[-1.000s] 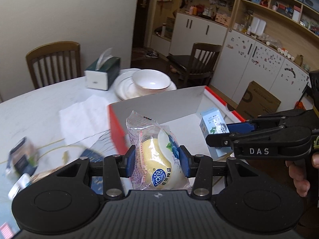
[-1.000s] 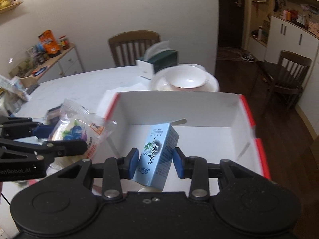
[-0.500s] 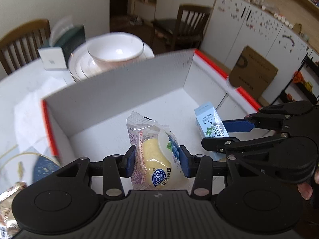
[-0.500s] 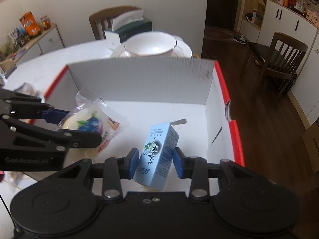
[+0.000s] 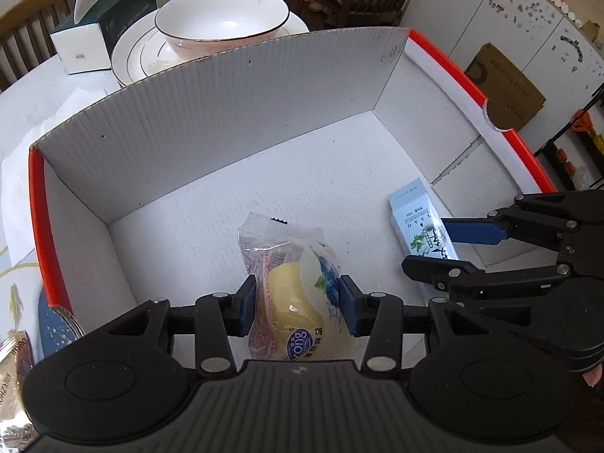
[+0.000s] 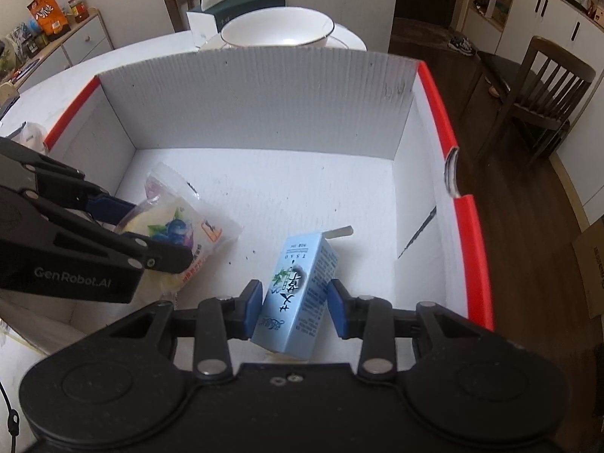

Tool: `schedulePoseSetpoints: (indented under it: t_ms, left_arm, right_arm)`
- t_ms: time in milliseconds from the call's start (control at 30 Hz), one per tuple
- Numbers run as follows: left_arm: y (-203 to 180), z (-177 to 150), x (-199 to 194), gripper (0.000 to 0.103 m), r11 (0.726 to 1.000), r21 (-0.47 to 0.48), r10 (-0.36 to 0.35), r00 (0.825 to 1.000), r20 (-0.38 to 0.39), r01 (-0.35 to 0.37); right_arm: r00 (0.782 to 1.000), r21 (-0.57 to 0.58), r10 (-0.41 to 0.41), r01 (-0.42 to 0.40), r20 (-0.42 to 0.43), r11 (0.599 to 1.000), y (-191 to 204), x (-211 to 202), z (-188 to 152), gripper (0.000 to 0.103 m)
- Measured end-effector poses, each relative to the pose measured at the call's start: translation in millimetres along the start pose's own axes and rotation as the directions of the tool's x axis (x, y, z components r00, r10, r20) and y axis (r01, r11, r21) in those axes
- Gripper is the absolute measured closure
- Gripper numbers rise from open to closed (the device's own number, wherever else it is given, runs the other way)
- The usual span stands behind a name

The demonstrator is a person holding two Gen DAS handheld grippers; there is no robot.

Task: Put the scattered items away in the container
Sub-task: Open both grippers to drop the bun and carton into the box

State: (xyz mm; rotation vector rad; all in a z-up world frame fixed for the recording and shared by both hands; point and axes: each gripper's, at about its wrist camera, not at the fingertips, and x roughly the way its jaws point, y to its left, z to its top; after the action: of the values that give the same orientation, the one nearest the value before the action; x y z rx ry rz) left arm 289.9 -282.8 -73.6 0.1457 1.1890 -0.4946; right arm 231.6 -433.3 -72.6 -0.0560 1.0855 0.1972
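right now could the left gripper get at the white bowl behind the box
Probably not as things stand: the left gripper is shut on a snack packet down inside the box, and the tall back wall stands between it and the bowl.

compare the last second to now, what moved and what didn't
Both claws moved in over the white box and tipped downward. The left claw brought the wrapped bun from above the near left wall to low inside the box. The right claw lowered the blue carton toward the box floor. Nothing was let go: each claw grips as before. The bowl and tissue box stayed put.
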Motion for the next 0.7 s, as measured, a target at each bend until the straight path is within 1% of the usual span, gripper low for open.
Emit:
schedulePoseSetpoints:
  t_ms: [67,167,200,233,267,300,400,467,533,600,700]
  left_arm:
    - [1.4,0.8,2.5,0.058,1.000,-0.011,0.003,1.000,-0.023,-0.004]
    - [2.5,0.0,0.9,0.057,1.000,-0.012,0.000,1.000,-0.020,0.000]
    - [3.1,-0.7,-0.5,0.053,1.000,-0.013,0.001,1.000,-0.017,-0.001]
    - [4.2,-1.5,-2.4,0.045,1.000,-0.015,0.003,1.000,-0.012,-0.003]
    - [5.4,-2.5,-5.0,0.041,1.000,-0.018,0.007,1.000,-0.004,-0.007]
    - [6.0,-3.6,-8.2,0.039,1.000,-0.017,0.003,1.000,0.008,-0.003]
    - [6.0,-5.8,-18.4,0.038,1.000,-0.018,-0.009,0.999,0.034,0.009]
    - [5.0,-8.4,-27.7,0.038,1.000,-0.013,-0.014,0.998,0.057,0.015]
    - [4.7,-12.6,-38.2,0.038,1.000,-0.011,-0.014,0.996,0.087,0.015]
    - [0.7,-13.5,-46.7,0.038,1.000,-0.015,-0.015,0.993,0.119,0.016]
    - [-0.7,-21.0,-61.4,0.038,0.999,-0.027,-0.021,0.987,0.160,0.026]
  right_arm:
    - [1.000,0.002,0.001,-0.001,-0.005,1.000,-2.0,1.2,-1.4,0.066]
    - [1.000,0.001,0.011,-0.011,-0.011,1.000,-1.1,2.2,-2.4,0.063]
    - [1.000,0.001,0.013,-0.013,-0.010,1.000,-0.8,2.1,-2.7,0.063]
    - [1.000,0.003,0.016,-0.016,-0.010,1.000,-0.9,1.7,-2.7,0.063]
    - [1.000,0.008,0.021,-0.021,-0.010,1.000,-2.0,0.5,-2.9,0.062]
    - [1.000,0.012,0.026,-0.025,-0.008,1.000,-2.4,-0.3,-3.3,0.062]
    - [0.999,0.017,0.041,-0.041,0.001,0.999,-2.8,-4.0,-3.9,0.060]
    - [0.998,0.018,0.054,-0.055,0.013,0.998,-2.6,-9.1,-4.3,0.052]
    - [0.997,0.014,0.074,-0.075,0.026,0.997,-1.4,-15.0,-5.2,0.048]
    - [0.997,0.006,0.074,-0.074,0.037,0.997,-0.8,-21.7,-7.3,0.046]
    - [0.994,0.011,0.093,-0.094,0.053,0.995,-1.9,-31.2,-7.8,0.045]
